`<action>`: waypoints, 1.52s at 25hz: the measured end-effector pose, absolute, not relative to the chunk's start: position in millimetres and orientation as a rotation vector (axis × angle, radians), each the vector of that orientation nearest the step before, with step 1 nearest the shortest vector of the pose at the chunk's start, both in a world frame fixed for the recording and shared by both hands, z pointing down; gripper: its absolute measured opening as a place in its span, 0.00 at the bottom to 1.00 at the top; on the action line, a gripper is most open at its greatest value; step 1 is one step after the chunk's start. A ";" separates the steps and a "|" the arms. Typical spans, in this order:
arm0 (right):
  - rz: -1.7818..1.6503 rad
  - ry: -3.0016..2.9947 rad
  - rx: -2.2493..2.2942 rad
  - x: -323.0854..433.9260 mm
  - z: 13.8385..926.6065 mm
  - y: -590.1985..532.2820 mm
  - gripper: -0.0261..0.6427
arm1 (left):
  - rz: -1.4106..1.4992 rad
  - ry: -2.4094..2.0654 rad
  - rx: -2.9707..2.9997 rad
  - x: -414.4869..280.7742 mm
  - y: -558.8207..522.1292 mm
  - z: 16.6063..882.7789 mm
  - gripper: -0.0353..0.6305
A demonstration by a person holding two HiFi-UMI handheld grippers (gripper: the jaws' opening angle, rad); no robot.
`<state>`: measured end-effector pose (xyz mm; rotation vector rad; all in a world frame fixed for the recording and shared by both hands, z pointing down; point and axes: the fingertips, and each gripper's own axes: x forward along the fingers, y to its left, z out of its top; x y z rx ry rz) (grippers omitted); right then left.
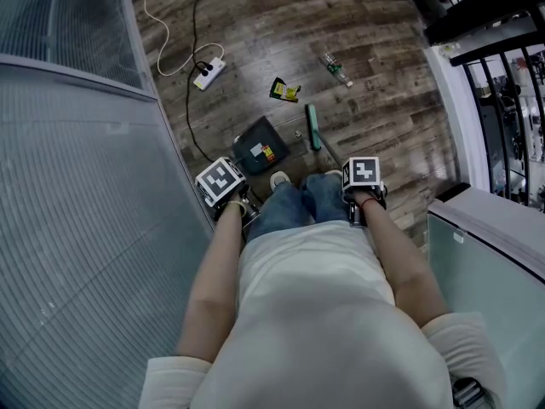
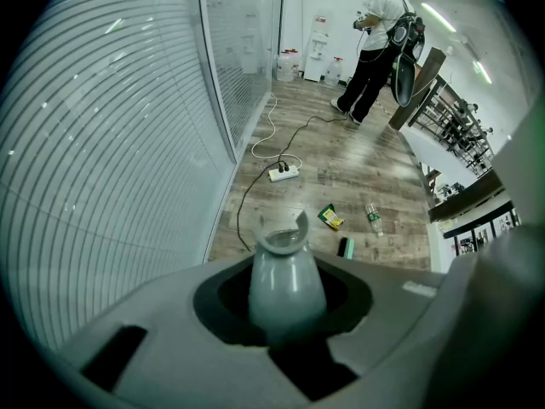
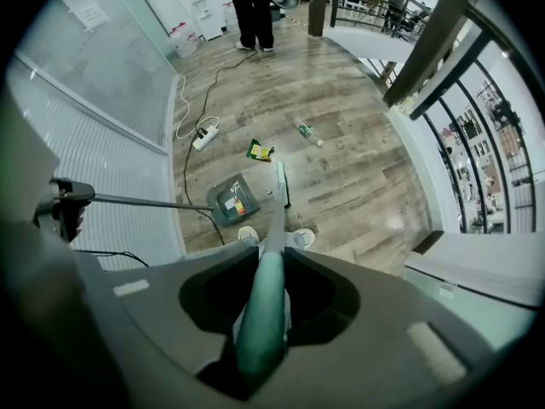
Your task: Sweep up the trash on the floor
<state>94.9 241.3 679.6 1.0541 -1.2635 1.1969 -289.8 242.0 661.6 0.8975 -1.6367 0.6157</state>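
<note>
1. Where the trash lies, open plank floor [image 1: 375, 100] surrounds it. A yellow-and-black wrapper [image 1: 284, 90] sits just beyond the broom head [image 1: 313, 126], slightly to its left. A clear plastic bottle [image 1: 338, 70] lies farther out, to its right.
2. Broom head: green, resting on the floor just right of the dark dustpan [image 1: 260, 146].
3. Right gripper [image 1: 364, 184]: jaws closed round the teal broom handle [image 3: 264, 313], which runs down to the head.
4. Left gripper [image 1: 228, 192]: jaws clamped on the grey tip of the dustpan handle [image 2: 285, 271].
5. Margins: a ribbed glass wall [image 1: 77, 186] runs close along the left gripper's outer side. A white power strip [image 1: 209, 73] lies beyond the dustpan near the wall's foot. A black railing [image 1: 511, 100] bounds the floor on the right gripper's side.
</note>
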 end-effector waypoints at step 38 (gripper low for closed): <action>1.096 -1.401 0.731 5.6 664.3 270.8 0.19 | 0.611 -1.629 0.909 -289.0 240.5 657.6 0.21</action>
